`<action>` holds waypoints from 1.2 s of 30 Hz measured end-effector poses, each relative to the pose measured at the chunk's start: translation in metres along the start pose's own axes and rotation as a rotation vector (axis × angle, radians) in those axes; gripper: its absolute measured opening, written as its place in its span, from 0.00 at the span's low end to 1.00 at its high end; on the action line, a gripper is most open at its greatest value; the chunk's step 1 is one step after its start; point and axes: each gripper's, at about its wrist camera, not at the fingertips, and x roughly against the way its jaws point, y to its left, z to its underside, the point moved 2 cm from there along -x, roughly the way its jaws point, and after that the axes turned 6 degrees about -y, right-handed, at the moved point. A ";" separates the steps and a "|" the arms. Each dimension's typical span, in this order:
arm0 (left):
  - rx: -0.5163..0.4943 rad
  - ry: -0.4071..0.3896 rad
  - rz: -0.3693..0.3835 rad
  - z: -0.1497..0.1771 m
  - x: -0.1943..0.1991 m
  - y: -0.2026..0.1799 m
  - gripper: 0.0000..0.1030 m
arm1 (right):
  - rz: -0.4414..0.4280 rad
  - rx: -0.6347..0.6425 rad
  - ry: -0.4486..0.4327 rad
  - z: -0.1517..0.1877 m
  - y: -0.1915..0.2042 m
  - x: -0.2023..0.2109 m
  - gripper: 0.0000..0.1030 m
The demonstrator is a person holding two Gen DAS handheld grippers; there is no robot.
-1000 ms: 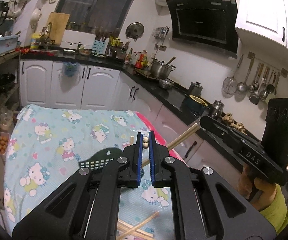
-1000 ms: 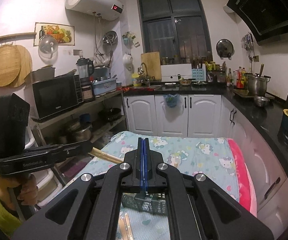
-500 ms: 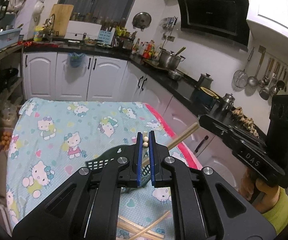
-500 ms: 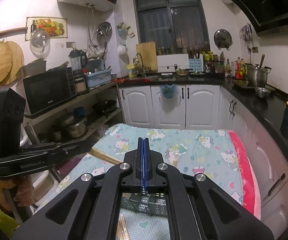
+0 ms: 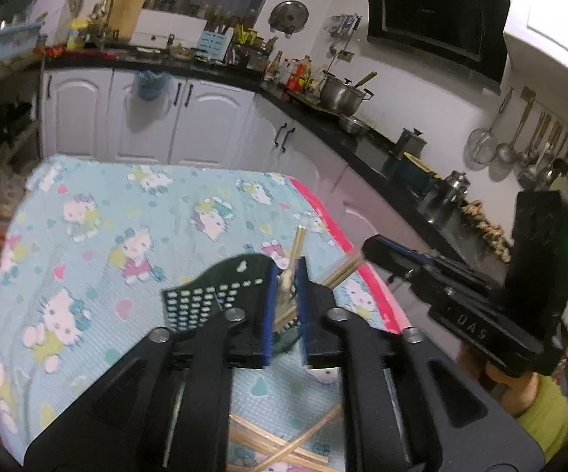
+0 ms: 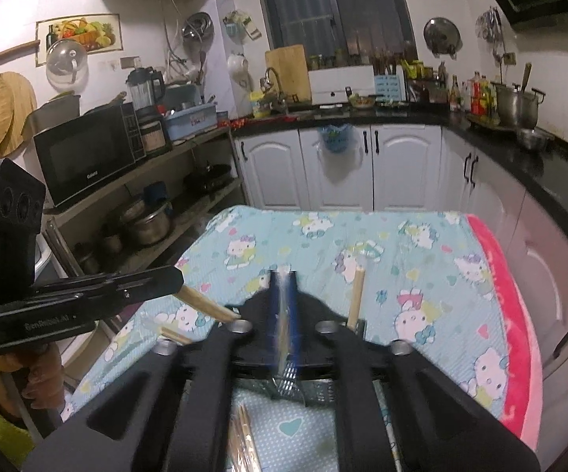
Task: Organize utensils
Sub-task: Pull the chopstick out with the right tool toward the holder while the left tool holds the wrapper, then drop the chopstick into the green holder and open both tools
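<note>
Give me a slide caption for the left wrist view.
Left gripper opening above wooden chopsticks over the dark perforated plastic utensil basket.

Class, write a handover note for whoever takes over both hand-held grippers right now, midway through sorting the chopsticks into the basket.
Left hand-held gripper: jaws have just been opening. Pale wooden chopsticks sit loose between them, over the dark green perforated plastic basket.
Right hand-held gripper: jaws have also just been opening. Blur hides the gap, but a single chopstick reaches from its tip towards the basket.
Done: some chopsticks are in the basket, which sits on the light blue cartoon-cat tablecloth.
Left: the crossed loose chopsticks on the cloth nearer you probably go in next.
</note>
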 end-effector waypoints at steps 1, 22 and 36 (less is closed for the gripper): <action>0.010 -0.006 0.002 0.003 0.001 0.002 0.30 | 0.003 -0.010 0.001 0.003 -0.002 0.000 0.38; -0.019 -0.181 -0.088 0.029 0.063 0.004 0.89 | 0.012 -0.036 -0.036 0.033 -0.020 0.052 0.62; 0.003 -0.193 -0.112 0.059 0.086 0.002 0.90 | 0.004 -0.043 -0.057 0.056 -0.017 0.089 0.69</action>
